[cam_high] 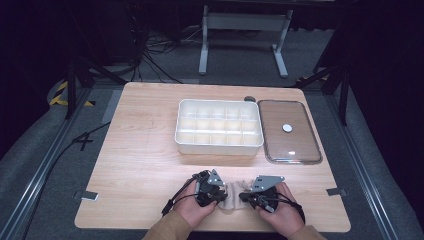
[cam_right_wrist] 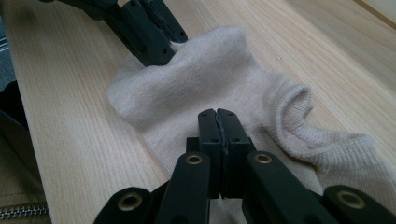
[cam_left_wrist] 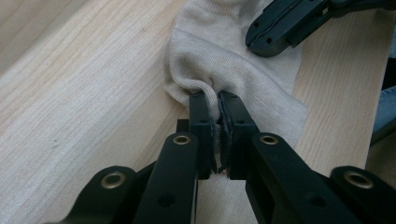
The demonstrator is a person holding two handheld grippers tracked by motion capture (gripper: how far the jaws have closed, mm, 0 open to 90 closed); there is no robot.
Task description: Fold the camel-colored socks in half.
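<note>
A beige ankle sock (cam_high: 232,198) lies crumpled near the table's front edge, between my two grippers. My left gripper (cam_left_wrist: 218,103) is shut on a fold at the sock's (cam_left_wrist: 224,60) edge, with fabric pinched between its pads. In the high view this left gripper (cam_high: 220,195) sits at the sock's left end and my right gripper (cam_high: 244,198) at its right end. My right gripper (cam_right_wrist: 218,116) has its jaws pressed together over the middle of the sock (cam_right_wrist: 187,88); no fabric shows between them. The sock's ribbed cuff lies to its right there.
A white divided organiser box (cam_high: 219,146) stands at the table's centre, its compartments bare. Right of it lies its clear lid (cam_high: 300,150) with a white knob. A small dark disc (cam_high: 249,98) sits behind the box. Bare wood spreads to the left.
</note>
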